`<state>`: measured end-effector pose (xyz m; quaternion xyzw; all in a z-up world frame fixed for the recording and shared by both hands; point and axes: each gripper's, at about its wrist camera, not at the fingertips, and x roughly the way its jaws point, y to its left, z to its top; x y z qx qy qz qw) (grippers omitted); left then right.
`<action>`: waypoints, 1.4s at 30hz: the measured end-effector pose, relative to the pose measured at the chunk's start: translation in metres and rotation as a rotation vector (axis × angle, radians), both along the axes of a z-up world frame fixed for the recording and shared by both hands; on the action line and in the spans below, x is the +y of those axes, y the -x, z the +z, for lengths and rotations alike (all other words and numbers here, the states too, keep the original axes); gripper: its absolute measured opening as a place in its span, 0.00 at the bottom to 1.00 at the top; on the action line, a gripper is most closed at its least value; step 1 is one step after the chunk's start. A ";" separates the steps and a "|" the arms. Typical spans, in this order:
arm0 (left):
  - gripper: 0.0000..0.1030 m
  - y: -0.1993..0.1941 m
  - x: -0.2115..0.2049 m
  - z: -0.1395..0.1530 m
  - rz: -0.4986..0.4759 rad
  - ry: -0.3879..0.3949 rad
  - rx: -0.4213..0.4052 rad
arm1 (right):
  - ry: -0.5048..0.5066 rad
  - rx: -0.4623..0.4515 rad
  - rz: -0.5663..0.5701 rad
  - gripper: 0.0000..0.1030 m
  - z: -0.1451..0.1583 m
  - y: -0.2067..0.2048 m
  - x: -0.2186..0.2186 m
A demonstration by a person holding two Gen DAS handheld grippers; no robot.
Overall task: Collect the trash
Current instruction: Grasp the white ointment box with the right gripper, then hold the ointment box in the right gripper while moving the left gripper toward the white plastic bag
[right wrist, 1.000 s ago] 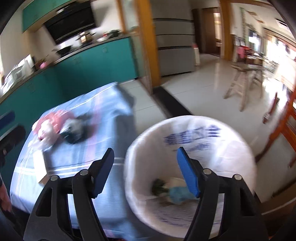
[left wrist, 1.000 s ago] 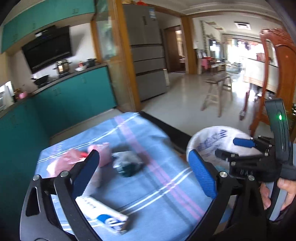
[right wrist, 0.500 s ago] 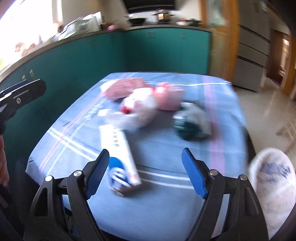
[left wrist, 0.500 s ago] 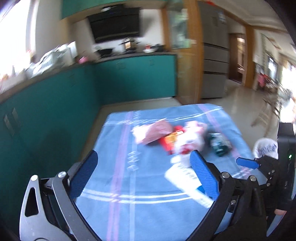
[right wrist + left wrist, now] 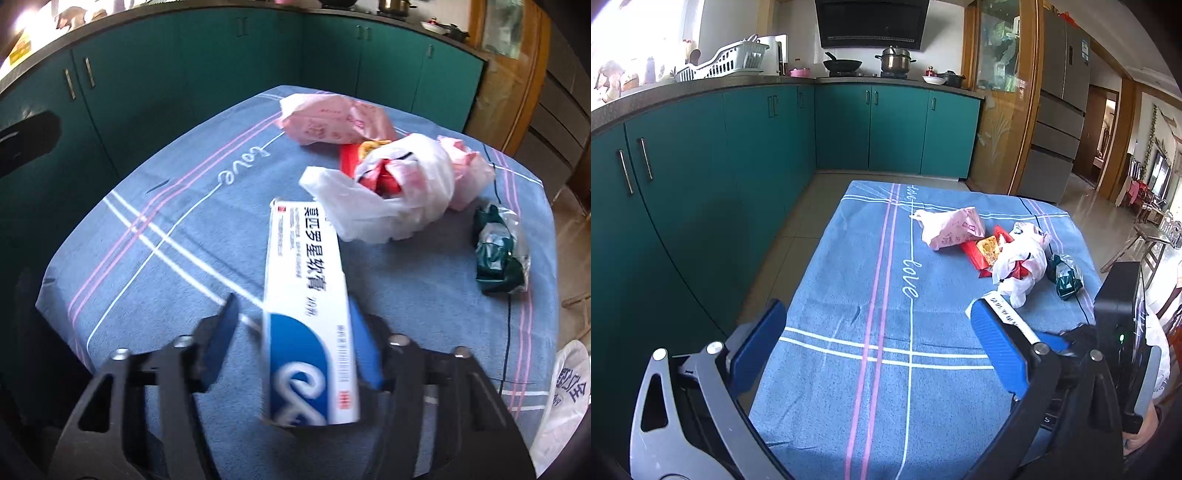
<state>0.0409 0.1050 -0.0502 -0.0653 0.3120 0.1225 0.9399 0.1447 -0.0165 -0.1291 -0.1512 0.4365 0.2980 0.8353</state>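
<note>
A long white and blue box (image 5: 306, 288) lies on the blue tablecloth (image 5: 184, 240) near its front edge. My right gripper (image 5: 293, 314) straddles the box's near end with its jaws closing. The right pad sits against the box; a gap shows at the left pad. Behind the box lie a white plastic bag (image 5: 399, 188), a pink bag (image 5: 328, 122) and a dark green wrapper (image 5: 498, 254). My left gripper (image 5: 877, 314) hangs open over the bare cloth, left of the box (image 5: 1008, 314), with nothing between its fingers.
The trash bin's white liner (image 5: 565, 398) shows at the table's right front corner. A red packet (image 5: 982, 251) lies between the two bags. Teal cabinets (image 5: 701, 166) line the left and far sides, and a tiled floor gap separates them from the table.
Both grippers swung left from the bin to face the table. The right gripper came down over the box's near end and its jaws narrowed around it. The left gripper stayed open.
</note>
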 end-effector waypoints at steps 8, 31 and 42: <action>0.97 -0.003 0.001 -0.002 0.001 0.009 0.011 | -0.012 -0.005 0.017 0.41 0.004 0.013 -0.004; 0.97 -0.028 -0.034 -0.020 -0.079 -0.011 0.094 | -0.037 0.032 -0.308 0.41 0.008 -0.004 -0.138; 0.97 -0.035 -0.047 -0.026 -0.105 -0.035 0.123 | -0.051 0.033 -0.314 0.43 0.005 -0.006 -0.134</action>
